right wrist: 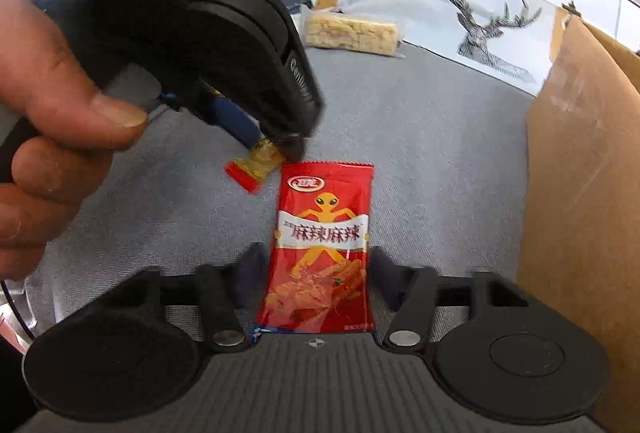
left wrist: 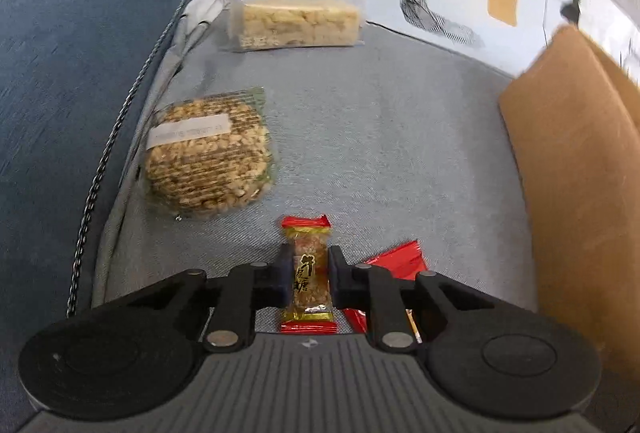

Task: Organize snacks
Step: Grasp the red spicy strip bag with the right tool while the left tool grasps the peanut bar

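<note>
Left claw (left wrist: 308, 279) clamped across the middle of a small wrapped candy (left wrist: 308, 273), long axis pointing far; right claw (right wrist: 316, 273) half open, straddling a red snack packet (right wrist: 322, 253), cardboard box (right wrist: 580, 173) near right.

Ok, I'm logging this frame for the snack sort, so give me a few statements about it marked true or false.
1. The left gripper is shut on a small candy. True.
2. The right gripper clamps the red packet. False: the packet lies between its fingers, but gaps show on both sides.
3. A round peanut cake lies on the grey cloth. True.
4. The pale bar is inside the cardboard box. False: it lies on the cloth, apart from the box.
5. A deer drawing shows on the white bag. True.
</note>
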A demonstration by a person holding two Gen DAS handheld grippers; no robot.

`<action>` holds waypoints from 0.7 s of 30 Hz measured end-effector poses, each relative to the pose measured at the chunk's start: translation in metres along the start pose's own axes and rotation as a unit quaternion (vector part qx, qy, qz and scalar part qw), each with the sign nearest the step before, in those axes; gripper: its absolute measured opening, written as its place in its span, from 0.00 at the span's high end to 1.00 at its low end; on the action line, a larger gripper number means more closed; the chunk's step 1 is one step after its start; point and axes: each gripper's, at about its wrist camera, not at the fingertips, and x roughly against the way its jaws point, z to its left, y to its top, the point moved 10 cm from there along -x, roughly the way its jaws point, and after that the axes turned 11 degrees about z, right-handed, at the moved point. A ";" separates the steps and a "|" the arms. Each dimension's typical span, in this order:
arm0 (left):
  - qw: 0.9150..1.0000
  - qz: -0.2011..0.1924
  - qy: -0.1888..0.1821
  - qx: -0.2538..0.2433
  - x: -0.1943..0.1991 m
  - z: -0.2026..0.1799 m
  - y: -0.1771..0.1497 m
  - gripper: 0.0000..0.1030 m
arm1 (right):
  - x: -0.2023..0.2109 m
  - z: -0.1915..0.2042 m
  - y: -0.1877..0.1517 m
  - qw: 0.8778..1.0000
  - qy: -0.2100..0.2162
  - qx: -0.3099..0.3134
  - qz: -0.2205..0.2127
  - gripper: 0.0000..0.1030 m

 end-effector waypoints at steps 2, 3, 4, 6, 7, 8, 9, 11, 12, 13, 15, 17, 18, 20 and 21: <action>1.000 -0.005 0.000 0.016 0.005 0.006 0.001 0.82 | 0.003 0.002 -0.001 1.000 -0.007 0.010 -0.007 0.54; 1.000 -0.006 0.000 0.025 0.007 0.009 0.001 0.82 | 0.005 0.002 -0.001 1.000 -0.011 0.010 -0.009 0.54; 0.999 -0.006 -0.004 0.034 0.008 0.012 0.000 0.82 | 0.006 0.000 0.000 1.000 -0.016 0.007 -0.013 0.55; 0.999 0.001 -0.010 0.045 0.008 0.015 -0.002 0.82 | 0.010 -0.004 0.002 0.999 -0.025 -0.001 -0.021 0.55; 0.999 0.005 -0.008 0.047 0.007 0.016 -0.003 0.82 | 0.010 -0.006 0.002 0.999 -0.029 -0.005 -0.021 0.54; 0.999 0.010 -0.005 0.046 0.006 0.017 -0.003 0.82 | 0.009 -0.008 0.001 0.999 -0.030 -0.010 -0.017 0.54; 0.999 0.015 -0.002 0.045 0.004 0.017 -0.004 0.82 | 0.007 -0.010 -0.001 0.999 -0.029 -0.016 -0.009 0.54; 0.999 0.016 0.001 0.040 0.003 0.016 -0.004 0.82 | 0.004 -0.012 -0.004 0.999 -0.025 -0.024 -0.002 0.53; 0.999 0.016 0.002 0.038 0.002 0.015 -0.004 0.82 | 0.005 -0.011 -0.004 0.999 -0.025 -0.022 -0.002 0.53; 0.999 0.016 0.004 0.036 0.002 0.015 -0.004 0.82 | 0.005 -0.011 -0.004 0.999 -0.026 -0.020 -0.001 0.53; 0.999 0.014 0.004 0.036 0.001 0.014 -0.003 0.82 | 0.005 -0.011 -0.005 0.999 -0.026 -0.020 -0.002 0.53; 0.999 0.012 0.001 0.038 0.001 0.014 -0.002 0.82 | 0.006 -0.011 -0.005 0.999 -0.026 -0.023 -0.003 0.53; 0.999 0.010 0.000 0.040 0.001 0.014 -0.002 0.82 | 0.007 -0.012 -0.005 0.999 -0.027 -0.024 -0.004 0.54; 0.999 0.002 -0.005 0.042 0.004 0.013 0.000 0.82 | 0.005 -0.015 -0.002 0.999 -0.027 -0.027 -0.006 0.54; 0.999 -0.002 -0.008 0.043 0.006 0.013 0.000 0.82 | 0.006 -0.016 -0.001 0.999 -0.026 -0.029 -0.008 0.54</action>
